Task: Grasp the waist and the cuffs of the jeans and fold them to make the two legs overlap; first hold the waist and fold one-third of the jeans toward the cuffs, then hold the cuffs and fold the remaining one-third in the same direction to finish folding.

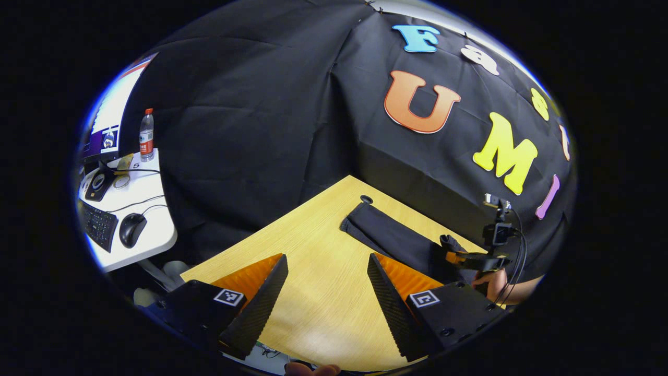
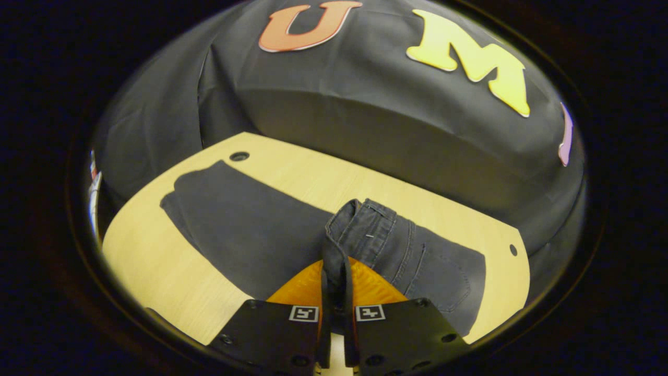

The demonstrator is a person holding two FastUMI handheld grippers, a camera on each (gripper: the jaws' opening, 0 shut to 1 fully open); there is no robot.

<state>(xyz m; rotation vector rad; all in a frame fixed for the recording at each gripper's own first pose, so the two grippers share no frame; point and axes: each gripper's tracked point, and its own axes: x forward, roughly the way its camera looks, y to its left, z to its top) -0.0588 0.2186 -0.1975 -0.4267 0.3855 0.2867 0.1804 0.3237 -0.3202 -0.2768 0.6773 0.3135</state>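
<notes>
Dark jeans (image 2: 245, 230) lie flat on the wooden table (image 2: 156, 271), legs stretched to the left toward the cuffs (image 2: 175, 201). My right gripper (image 2: 336, 261) is shut on the waistband (image 2: 360, 224), which is lifted and curled over toward the legs. In the left gripper view the jeans (image 1: 389, 235) lie at the table's far right, with the right gripper (image 1: 459, 256) and the hand holding it beside them. My left gripper (image 1: 326, 263) hangs open over bare table (image 1: 313, 292), left of the jeans, nothing between its fingers.
A round hole (image 2: 239, 155) sits in the table near the cuffs, another (image 2: 513, 249) near the right edge. In the left gripper view a white side desk (image 1: 141, 230) at the left carries a keyboard (image 1: 96, 224), mouse (image 1: 131, 228) and water bottle (image 1: 146, 134).
</notes>
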